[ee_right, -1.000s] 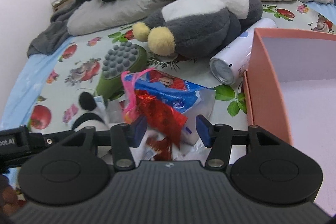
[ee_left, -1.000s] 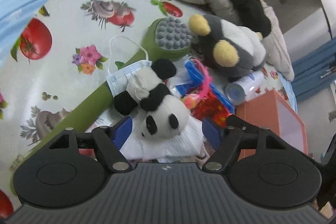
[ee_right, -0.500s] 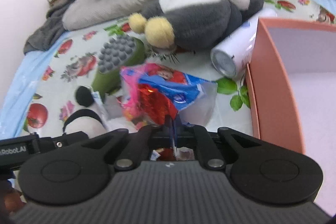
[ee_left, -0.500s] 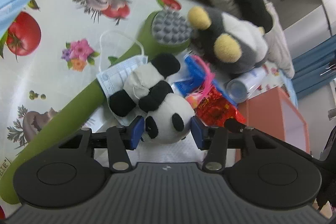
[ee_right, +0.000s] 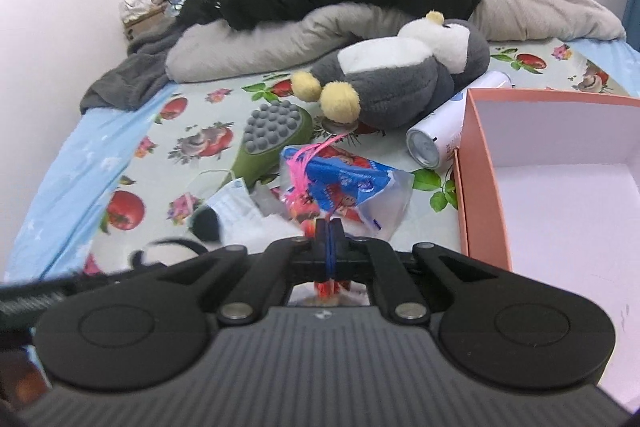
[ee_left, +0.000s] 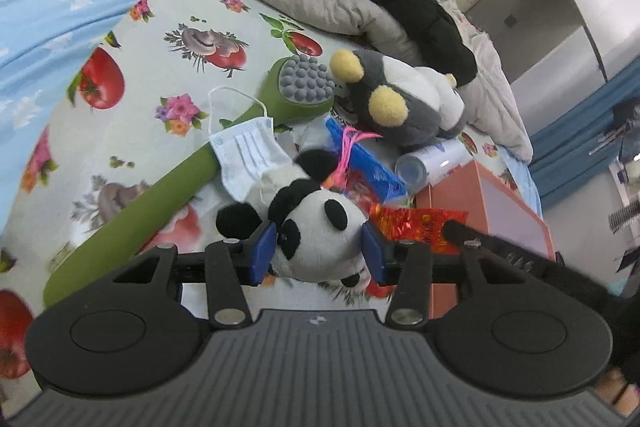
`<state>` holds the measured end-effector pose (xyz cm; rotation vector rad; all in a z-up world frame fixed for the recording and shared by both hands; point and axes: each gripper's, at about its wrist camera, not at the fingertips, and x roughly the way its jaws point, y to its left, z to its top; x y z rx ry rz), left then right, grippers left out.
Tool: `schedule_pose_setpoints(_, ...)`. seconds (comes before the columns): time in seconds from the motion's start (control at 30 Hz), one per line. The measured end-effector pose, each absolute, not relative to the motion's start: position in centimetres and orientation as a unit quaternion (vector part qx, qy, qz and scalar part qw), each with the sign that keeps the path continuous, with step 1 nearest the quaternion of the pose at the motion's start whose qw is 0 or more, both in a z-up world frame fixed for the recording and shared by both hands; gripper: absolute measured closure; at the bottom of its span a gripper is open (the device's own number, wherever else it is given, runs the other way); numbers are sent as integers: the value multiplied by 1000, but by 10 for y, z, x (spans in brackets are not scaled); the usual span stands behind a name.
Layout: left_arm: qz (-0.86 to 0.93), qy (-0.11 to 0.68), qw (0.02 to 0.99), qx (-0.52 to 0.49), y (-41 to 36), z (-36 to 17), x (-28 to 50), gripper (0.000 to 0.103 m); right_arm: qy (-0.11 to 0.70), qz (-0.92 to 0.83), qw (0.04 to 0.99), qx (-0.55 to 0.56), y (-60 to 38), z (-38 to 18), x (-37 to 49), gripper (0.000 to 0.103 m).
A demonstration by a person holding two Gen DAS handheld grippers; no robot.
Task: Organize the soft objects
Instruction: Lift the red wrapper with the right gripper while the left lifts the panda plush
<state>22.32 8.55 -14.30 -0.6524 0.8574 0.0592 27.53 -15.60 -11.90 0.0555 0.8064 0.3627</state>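
So far nothing sits in the salmon-pink open cardboard box point(ee_right: 560, 195). Left gripper point(ee_left: 318, 251) clamps the black-and-white plush panda point(ee_left: 316, 231) by the head; right gripper point(ee_right: 329, 235) pinches the crinkly red foil wrapper point(ee_left: 416, 223). Grey-and-white plush penguin point(ee_right: 400, 83) lies untouched on the bed

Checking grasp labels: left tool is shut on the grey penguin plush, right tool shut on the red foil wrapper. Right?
Not quite. The left wrist view shows the left tool shut on the panda plush, not the penguin plush, which lies untouched further back. The right tool is indeed shut on the red foil wrapper.
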Motion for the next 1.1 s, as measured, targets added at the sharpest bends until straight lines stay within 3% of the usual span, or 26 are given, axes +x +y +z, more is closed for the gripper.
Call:
schedule_pose_setpoints(0.23,51,434,869,-232,68,-175,177,53,404,187,894,60,-160,-136,234,100)
schedule_pose_setpoints(0.63,38,467,860,-203,57,-199,120,53,473,152,866,55,-178,-205,191,96)
schedule_pose_setpoints(0.73,40,473,858,-197,54,-200,113,51,472,149,868,37,-181,-210,181,95)
schedule_pose_setpoints(0.8,47,476,854,-202,54,-200,109,43,470,152,869,33,-184,-208,176,92)
schedule_pose_setpoints(0.87,42,475,852,-216,55,-198,103,38,466,154,871,26,-187,-205,172,80)
schedule_pose_setpoints(0.93,45,468,853,-229,56,-194,97,38,456,164,874,28,-190,-202,164,43)
schedule_pose_setpoints(1.1,56,450,854,-255,58,-184,78,37,425,200,883,10,-189,-194,141,44)
